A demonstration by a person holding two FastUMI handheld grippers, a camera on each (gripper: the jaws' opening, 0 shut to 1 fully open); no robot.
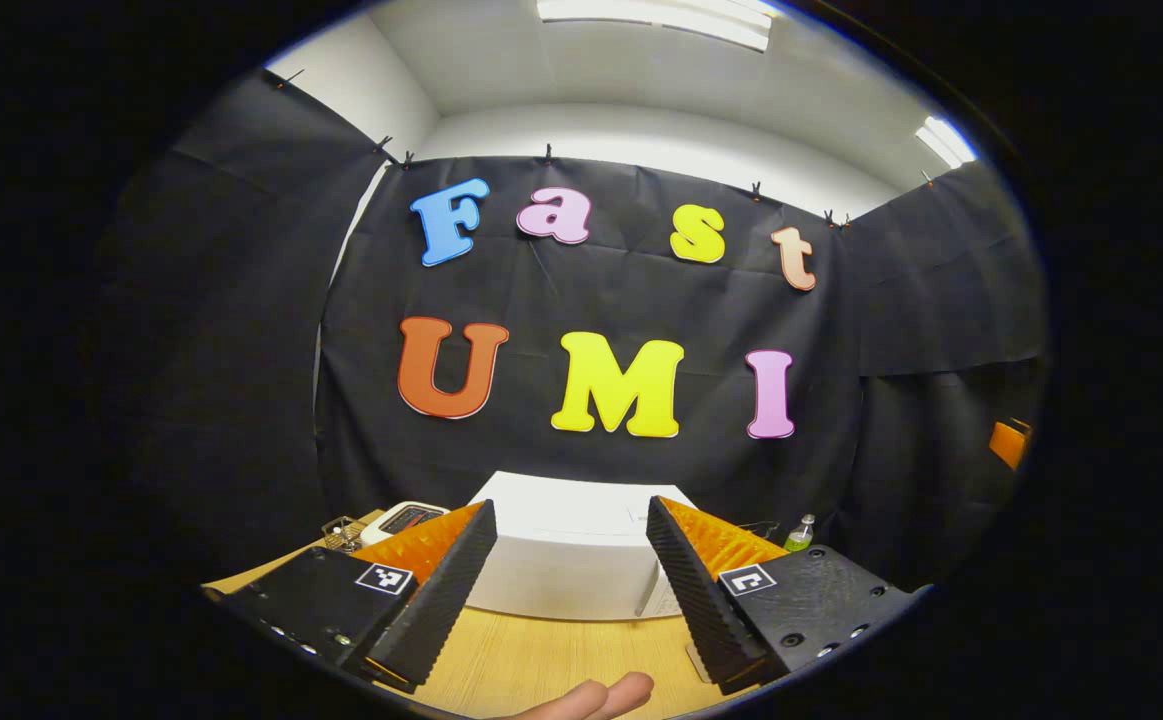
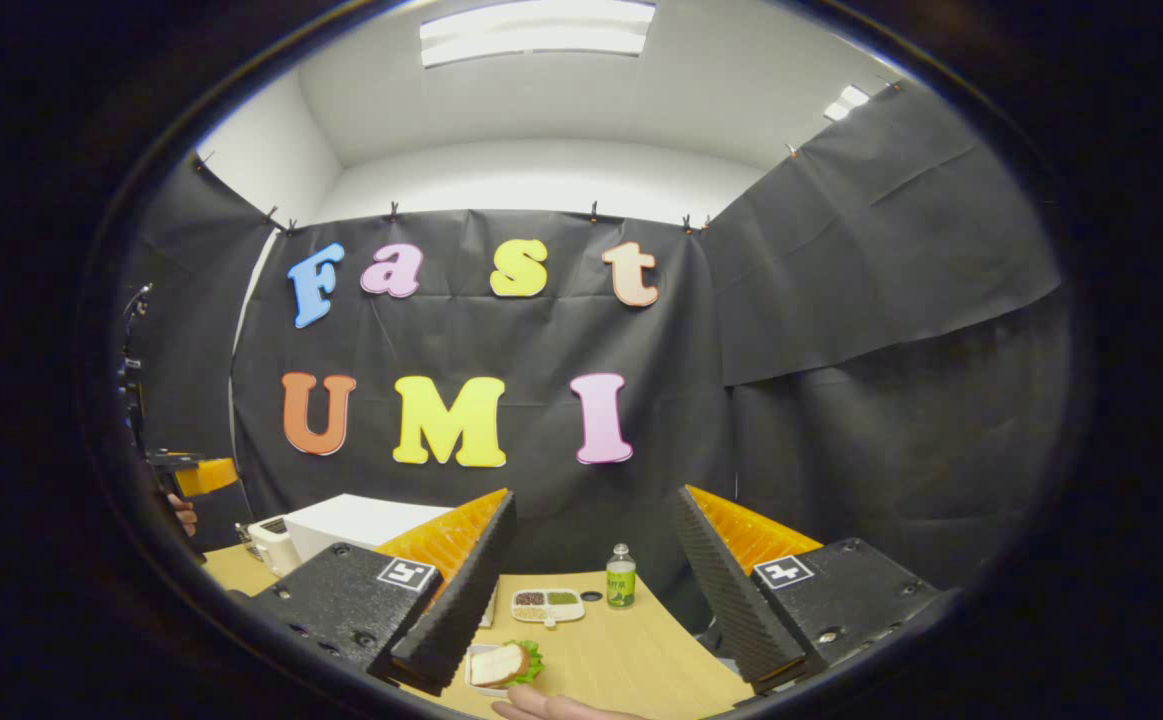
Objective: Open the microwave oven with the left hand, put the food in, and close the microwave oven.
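A: Where do things stand?

B: At the start, I judge. My left hand-held gripper [image 1: 571, 590] hangs above the counter [image 1: 551, 660] with its fingers spread apart and nothing between them. Straight ahead of it sits the microwave [image 1: 571, 560], a white box near the back of the counter, just in front of the black wall. From this angle I can't make out the door or a handle, so I can't tell for sure that it is shut, though nothing looks swung out.

A: And the right one?

B: My right hand-held gripper [image 2: 591, 610] is also spread wide and empty. In the right gripper view the food [image 2: 503, 663], a sandwich with lettuce on a small tray, lies on the counter just below and between its fingers, not touched. Behind it are a divided dish [image 2: 547, 604] and a green bottle [image 2: 621, 580], side by side. The microwave shows there too, off to the left and well apart from the food.

A: So what comes first?

B: Opening the door, with the left. That calls for bringing the left hand-held gripper forward and down to the microwave's front, finding the door's edge or handle, and closing on it to pull. The food waits until the door is open.
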